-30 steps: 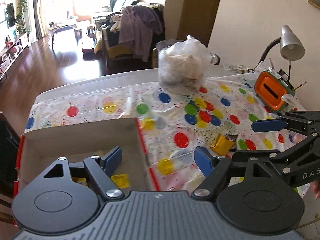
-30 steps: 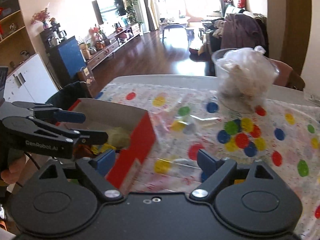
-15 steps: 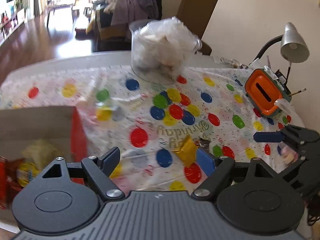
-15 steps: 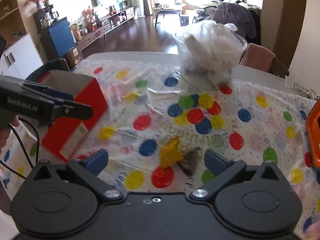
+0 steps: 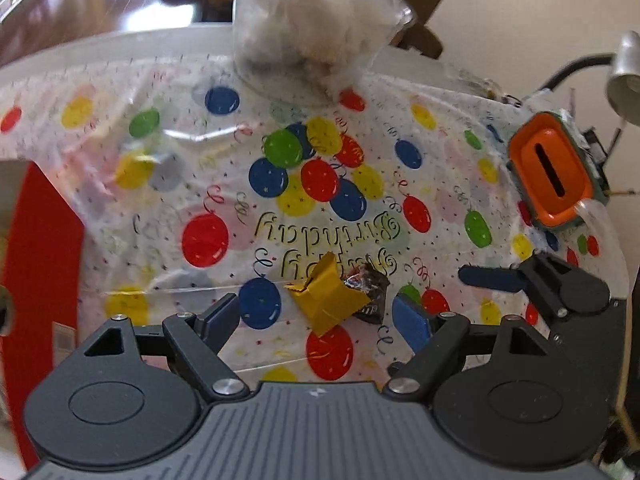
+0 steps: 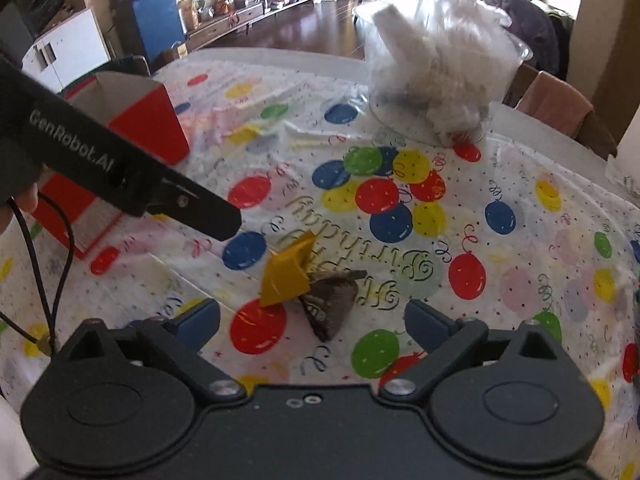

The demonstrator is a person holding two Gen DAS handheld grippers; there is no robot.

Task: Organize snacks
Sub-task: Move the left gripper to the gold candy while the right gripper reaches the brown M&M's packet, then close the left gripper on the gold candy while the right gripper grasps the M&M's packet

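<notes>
A yellow snack packet (image 5: 326, 298) lies on the balloon-print tablecloth, touching a dark brown snack packet (image 5: 370, 294) on its right. Both show in the right wrist view too, yellow (image 6: 286, 272) and brown (image 6: 332, 304). My left gripper (image 5: 320, 316) is open, its fingers either side of the two packets, just above the cloth. My right gripper (image 6: 312, 320) is open, close behind the same packets. The red cardboard box (image 6: 144, 120) stands at the left, and it also shows in the left wrist view (image 5: 40, 248).
A clear tub stuffed with white bags (image 5: 316, 28) stands at the far side of the table (image 6: 280, 60). An orange and grey container (image 5: 554, 176) and a desk lamp (image 5: 624, 76) stand at the right. The other gripper's arm (image 6: 120, 168) crosses the right wrist view.
Both grippers have swung away from the red box to the right and come down close to the yellow and brown packets. Both stay open.
</notes>
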